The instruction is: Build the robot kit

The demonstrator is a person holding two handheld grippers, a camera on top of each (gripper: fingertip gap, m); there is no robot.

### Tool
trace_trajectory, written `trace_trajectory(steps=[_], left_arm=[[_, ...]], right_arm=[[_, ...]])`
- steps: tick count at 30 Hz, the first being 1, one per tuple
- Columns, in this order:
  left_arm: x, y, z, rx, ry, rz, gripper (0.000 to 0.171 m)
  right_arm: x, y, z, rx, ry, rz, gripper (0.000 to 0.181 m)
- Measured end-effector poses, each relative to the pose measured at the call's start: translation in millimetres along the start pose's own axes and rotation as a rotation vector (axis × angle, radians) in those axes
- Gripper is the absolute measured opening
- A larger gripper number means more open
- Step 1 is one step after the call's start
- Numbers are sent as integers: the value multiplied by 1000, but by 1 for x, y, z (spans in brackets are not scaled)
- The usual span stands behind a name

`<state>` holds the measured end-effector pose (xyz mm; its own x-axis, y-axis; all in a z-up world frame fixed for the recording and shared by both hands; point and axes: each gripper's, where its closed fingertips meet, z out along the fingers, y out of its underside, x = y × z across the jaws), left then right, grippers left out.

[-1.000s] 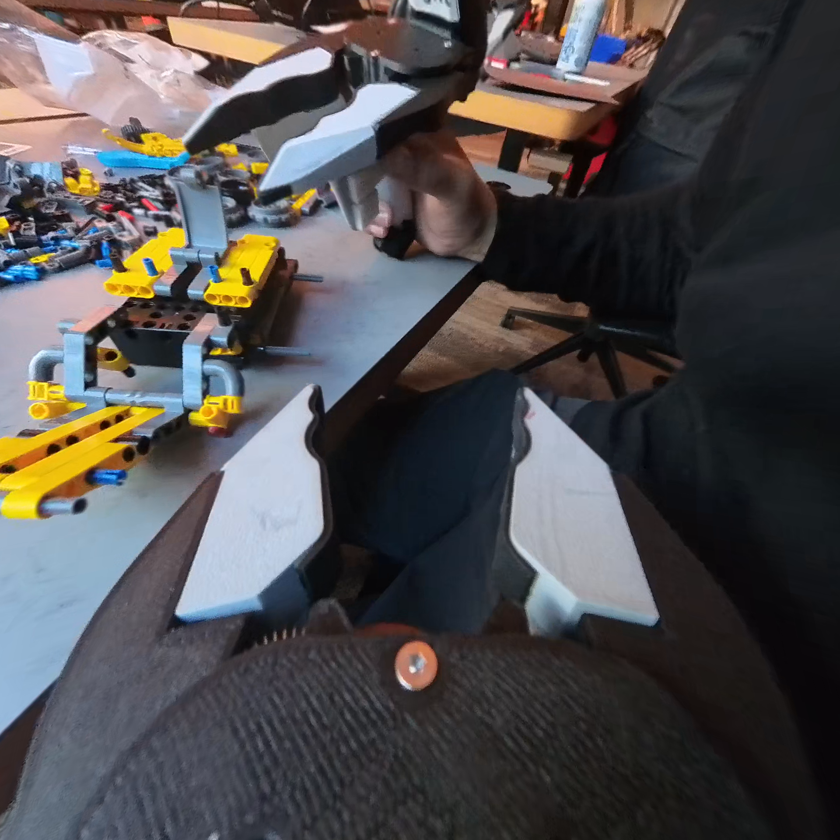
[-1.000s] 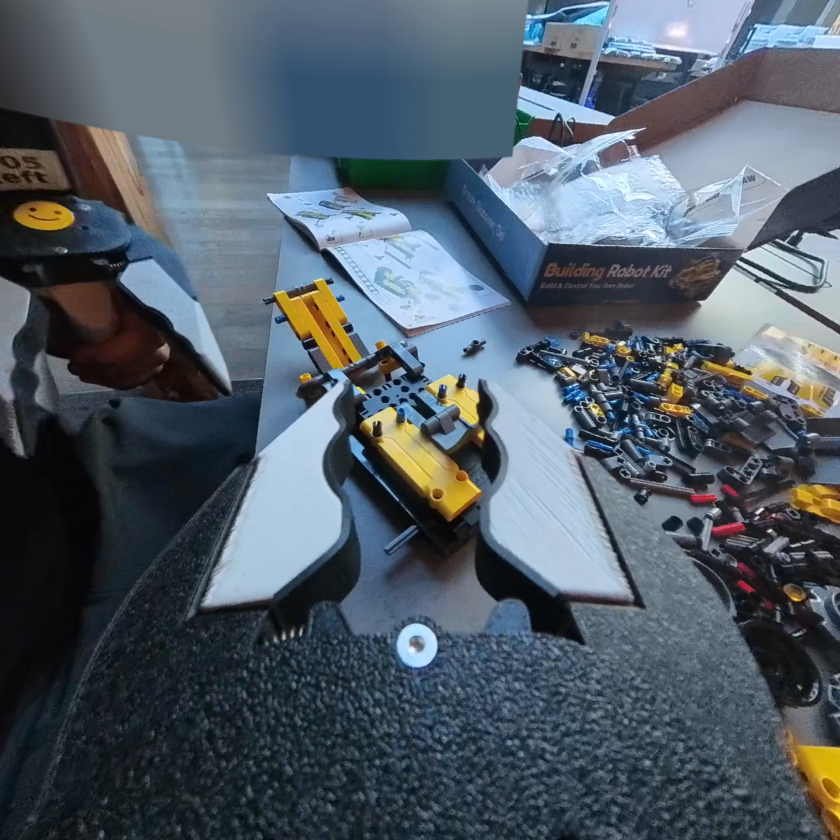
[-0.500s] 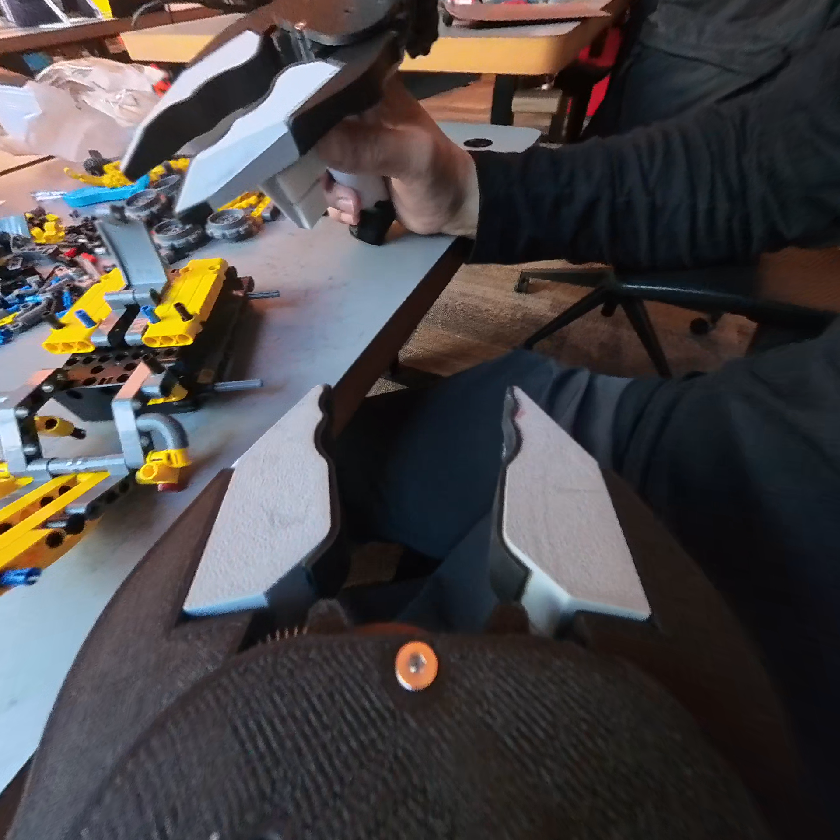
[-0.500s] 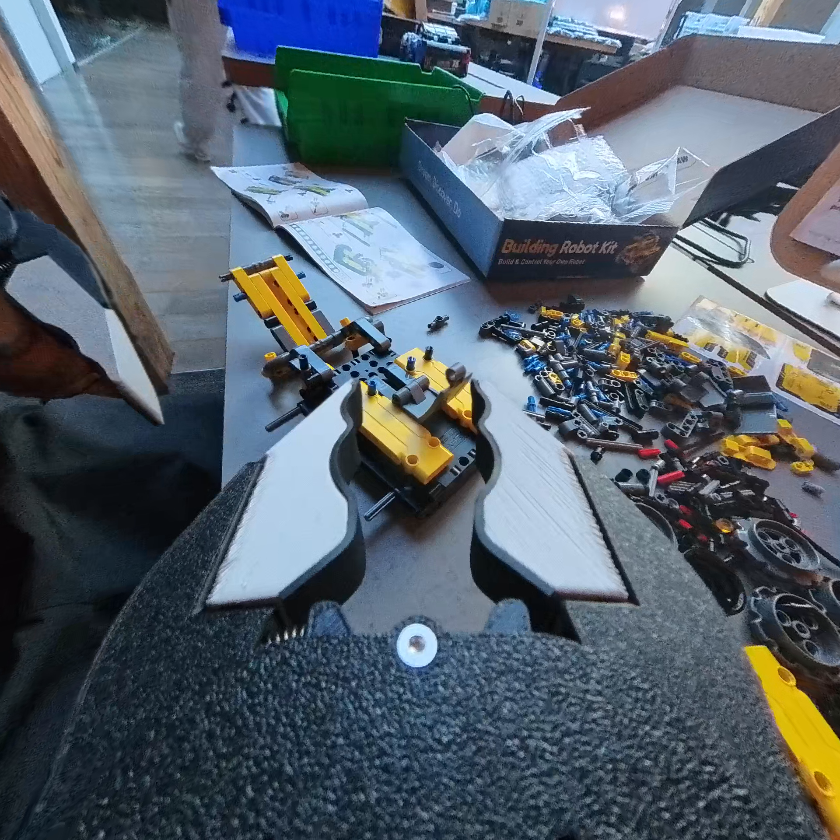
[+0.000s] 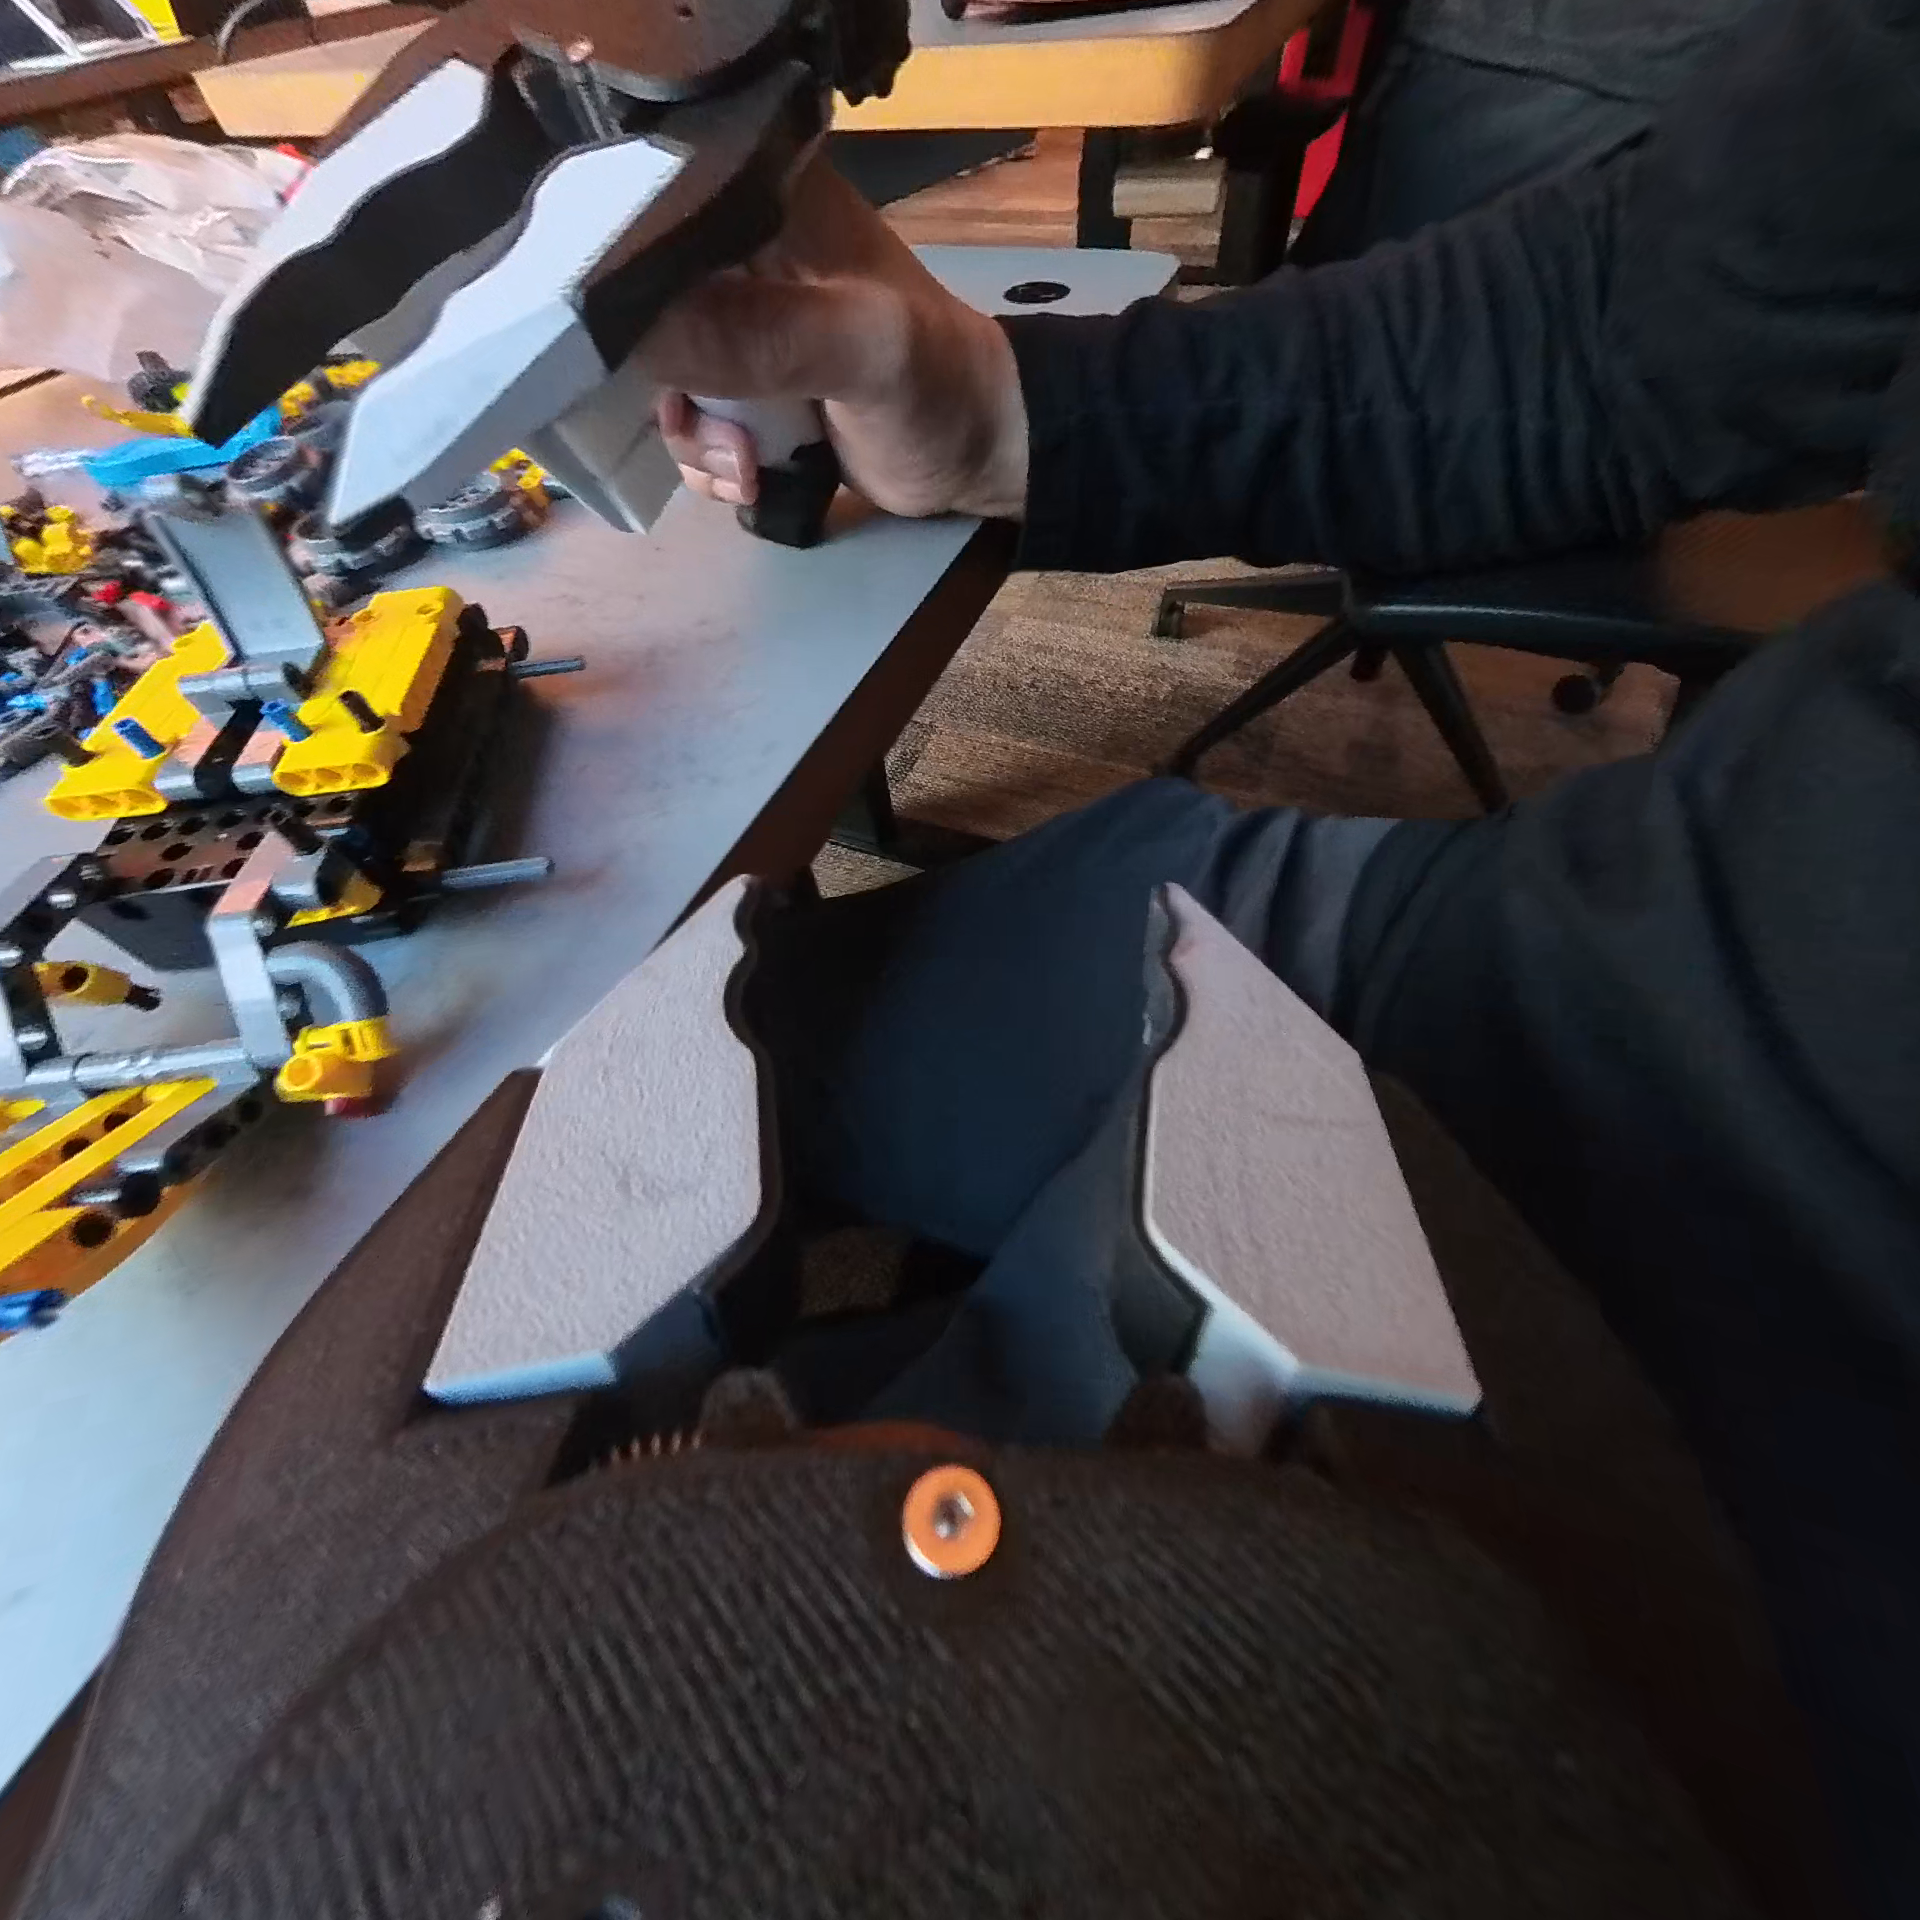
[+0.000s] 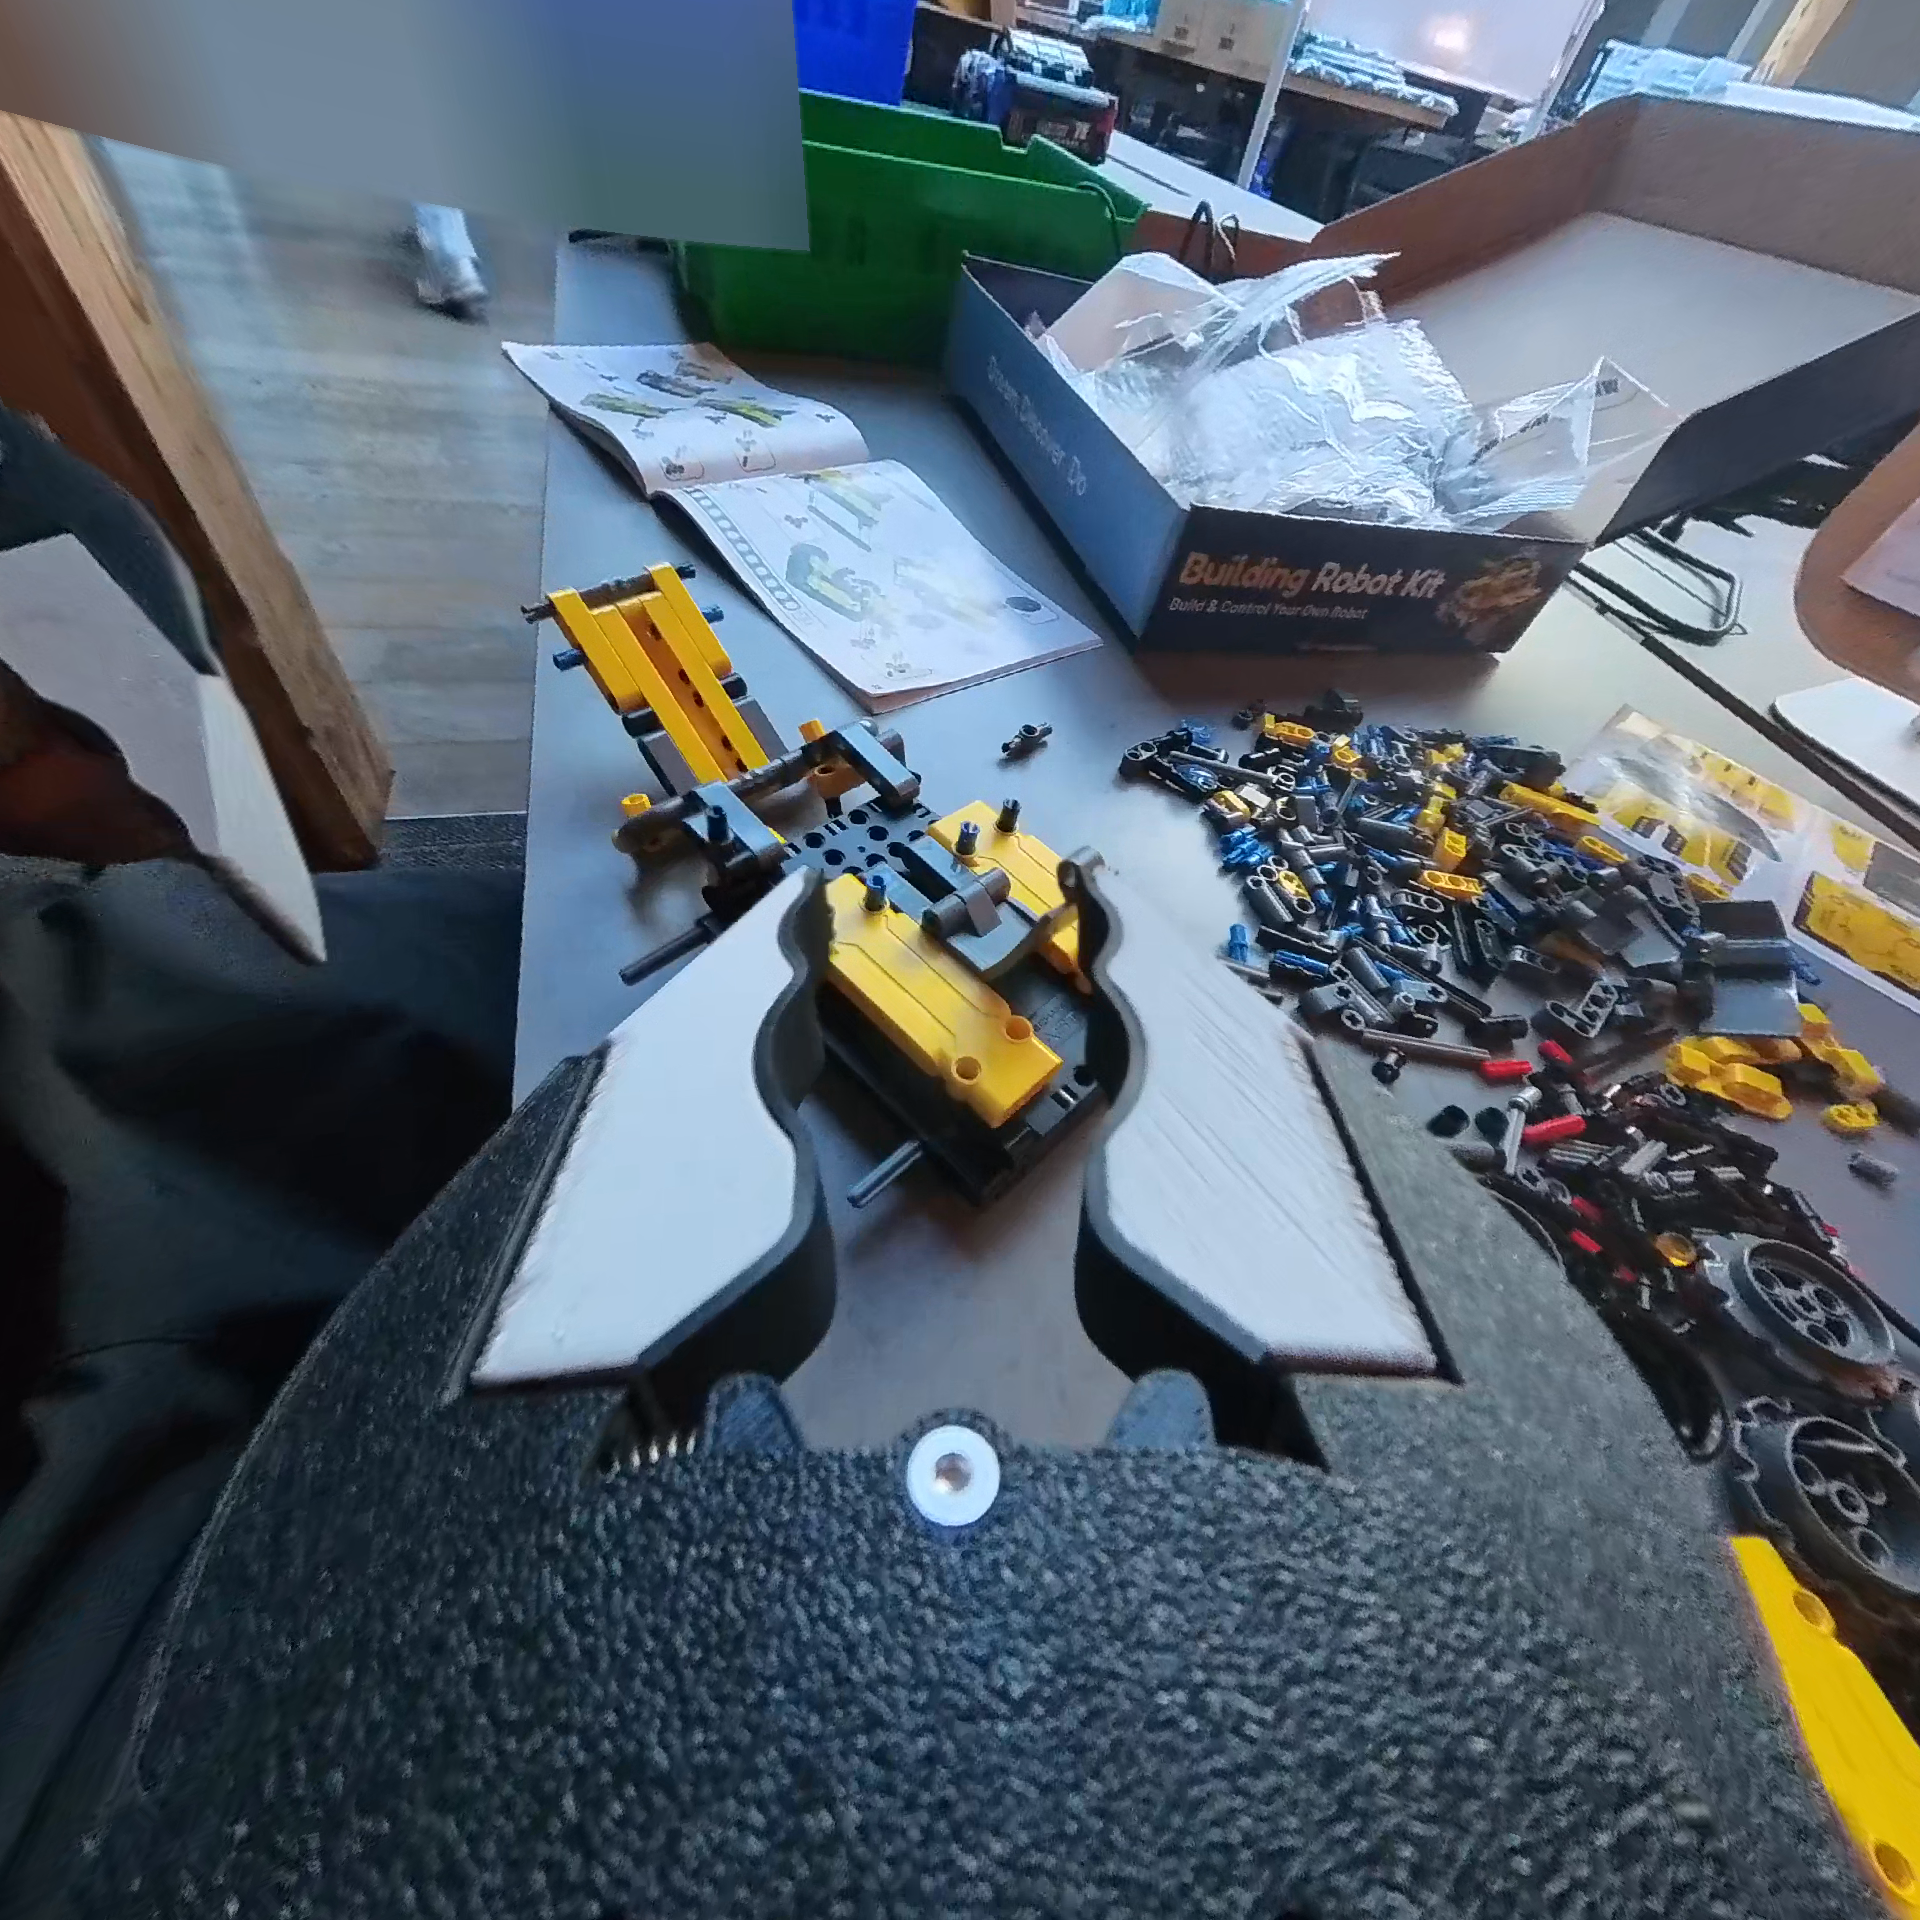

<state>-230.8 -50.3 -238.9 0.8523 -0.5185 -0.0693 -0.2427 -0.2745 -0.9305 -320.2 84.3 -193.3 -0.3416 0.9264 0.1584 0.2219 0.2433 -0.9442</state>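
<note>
A partly built yellow, black and grey brick model [image 6: 935, 997] lies on the grey table [image 6: 966, 1320]. It also shows in the left wrist view [image 5: 270, 790]. My right gripper [image 6: 951, 904] is open and hovers just above the model, one finger on each side of its grey upright piece [image 6: 977, 904]. In the left wrist view a hand [image 5: 862, 353] holds the right gripper [image 5: 275, 457] over that grey piece [image 5: 244, 592]. My left gripper [image 5: 954, 904] is open and empty, off the table's near edge over a person's dark-clothed lap. Its finger [image 6: 208, 790] shows at the right wrist view's left edge.
A pile of several loose small parts [image 6: 1455, 883] and black wheels [image 6: 1808, 1320] lie right of the model. An open booklet [image 6: 810, 520], a blue box of plastic bags [image 6: 1299, 540] and green bins [image 6: 904, 239] stand behind. An office chair base [image 5: 1403, 644] is beyond the table edge.
My right gripper has moved forward and down, closer over the model. My left gripper has shifted a little, so the model sits farther left in its view. Both stay open.
</note>
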Motion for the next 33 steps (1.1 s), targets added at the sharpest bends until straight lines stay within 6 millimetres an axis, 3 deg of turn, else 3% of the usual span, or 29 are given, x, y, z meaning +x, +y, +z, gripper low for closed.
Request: trace_trajectory(steps=[6, 14, 33], left_arm=[[-16, 9, 1, -29, -14, -35, 68], [-24, 4, 10, 9, 73, -147, 67], [12, 8, 16, -56, 102, 11, 62]], right_arm=[[-3, -2, 2, 12, -40, 10, 48], [-10, 1, 5, -12, -60, -28, 47], [-12, 0, 2, -1, 3, -114, 38]])
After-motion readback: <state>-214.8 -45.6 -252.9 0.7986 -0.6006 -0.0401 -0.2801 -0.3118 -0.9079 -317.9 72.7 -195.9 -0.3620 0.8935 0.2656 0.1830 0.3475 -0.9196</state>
